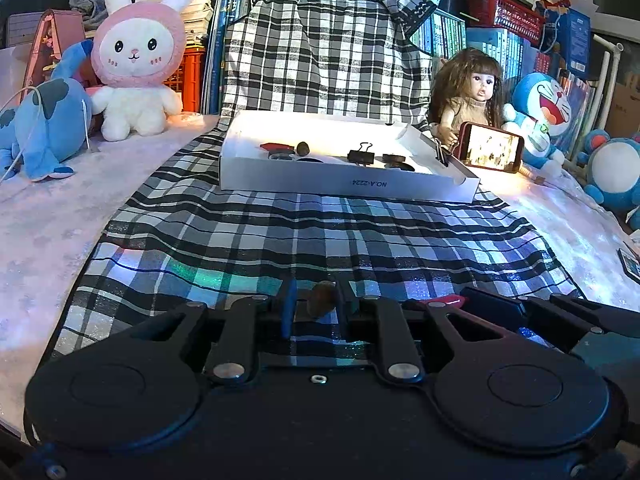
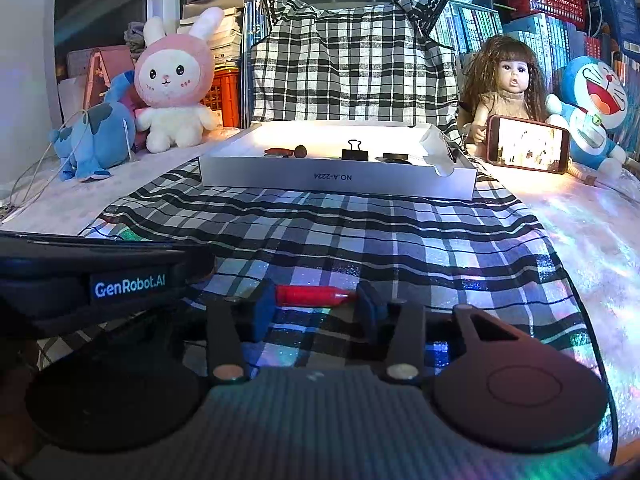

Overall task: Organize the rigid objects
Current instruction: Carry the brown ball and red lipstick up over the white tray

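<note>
The left hand-held gripper [image 1: 314, 306] squeezes a small brown nut [image 1: 320, 303] between its fingers. Just beside it, the right hand-held gripper [image 2: 316, 300] has a red piece [image 2: 312, 295] lying sideways between its fingers, touching both. Both hover low over the checked cloth [image 2: 360, 236] on the tabletop. Farther away sits a white box [image 2: 336, 178] with a black clip [image 2: 354, 153], another brown nut [image 2: 301, 151] and another red piece [image 2: 278, 151] inside. Behind it stand a bunny [image 2: 172, 92], a doll [image 2: 508, 80] and a glowing phone [image 2: 528, 148].
</note>
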`<state>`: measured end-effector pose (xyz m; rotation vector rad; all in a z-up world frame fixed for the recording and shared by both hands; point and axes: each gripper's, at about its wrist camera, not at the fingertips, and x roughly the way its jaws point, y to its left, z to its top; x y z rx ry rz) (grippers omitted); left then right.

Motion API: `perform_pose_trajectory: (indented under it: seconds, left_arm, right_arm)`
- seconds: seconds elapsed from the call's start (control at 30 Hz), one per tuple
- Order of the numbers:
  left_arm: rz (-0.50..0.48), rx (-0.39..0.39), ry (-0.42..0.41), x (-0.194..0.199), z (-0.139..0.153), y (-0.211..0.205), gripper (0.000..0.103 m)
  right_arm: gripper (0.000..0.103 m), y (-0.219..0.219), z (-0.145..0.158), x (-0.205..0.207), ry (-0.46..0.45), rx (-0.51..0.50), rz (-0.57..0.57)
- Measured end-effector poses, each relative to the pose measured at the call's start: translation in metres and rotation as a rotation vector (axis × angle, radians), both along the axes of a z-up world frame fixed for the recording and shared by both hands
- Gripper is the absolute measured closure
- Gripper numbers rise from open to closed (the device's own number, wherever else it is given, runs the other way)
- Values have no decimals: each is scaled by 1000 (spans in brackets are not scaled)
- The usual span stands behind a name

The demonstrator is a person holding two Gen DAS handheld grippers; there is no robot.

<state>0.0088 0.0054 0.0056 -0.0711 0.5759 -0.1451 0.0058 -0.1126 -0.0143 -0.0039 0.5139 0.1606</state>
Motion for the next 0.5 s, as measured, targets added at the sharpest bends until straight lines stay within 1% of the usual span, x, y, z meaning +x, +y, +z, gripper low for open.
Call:
perform_pose_trajectory:
  seconds: [0.07,0.13,0.23,0.43,0.5]
  left_arm:
    - [-1,-1,-8,-1,-1,-1,70]
    - [7,-1,-17,-1,-1,-1,67]
    - [5,-5,-8,2,-3,-2,67]
    - [-4,11,14,3,-8,-4,67]
    - [-9,21,17,4,-10,-5,69]
  right_arm:
    - [53,-5,0,1,-2,1,-13]
    - [53,-11,1,2,-1,8,-21]
    - [53,-16,1,2,-3,3,-32]
    - [53,-27,2,6,-6,7,-65]
    - [53,-30,2,8,-3,10,-76]
